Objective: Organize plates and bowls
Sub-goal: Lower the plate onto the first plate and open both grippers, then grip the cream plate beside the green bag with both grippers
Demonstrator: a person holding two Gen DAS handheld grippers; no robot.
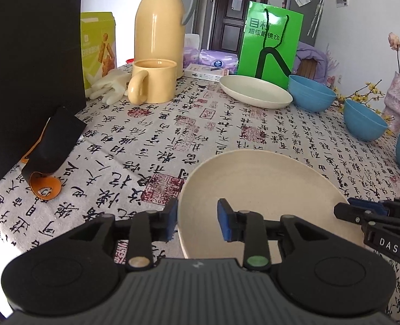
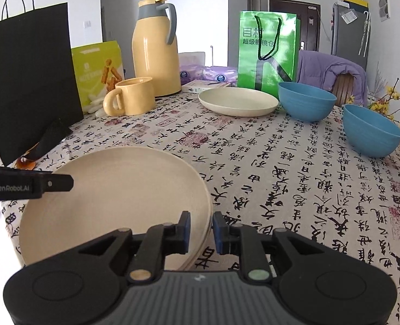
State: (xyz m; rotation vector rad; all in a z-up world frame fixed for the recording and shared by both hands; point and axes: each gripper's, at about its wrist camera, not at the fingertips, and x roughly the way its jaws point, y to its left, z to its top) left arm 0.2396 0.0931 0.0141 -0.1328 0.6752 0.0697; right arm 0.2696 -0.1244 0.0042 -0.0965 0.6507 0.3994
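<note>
A cream plate (image 1: 259, 189) (image 2: 113, 197) lies on the patterned tablecloth at the near edge; in the right wrist view it looks like a stack of plates. My left gripper (image 1: 197, 220) is open, its jaws astride the plate's left rim. My right gripper (image 2: 201, 228) is open, its jaws astride the right rim; it also shows in the left wrist view (image 1: 362, 214). A second cream plate (image 1: 254, 90) (image 2: 238, 101) lies far back. Blue bowls (image 1: 311, 92) (image 1: 365, 119) (image 2: 305, 100) (image 2: 370, 130) stand at the right.
A yellow thermos (image 2: 156, 46), yellow mug (image 2: 132, 96), black paper bag (image 2: 29, 81), green paper bag (image 2: 267, 51) and snack box (image 2: 97, 65) line the back and left. A pink vase (image 1: 397, 100) with flowers stands at right.
</note>
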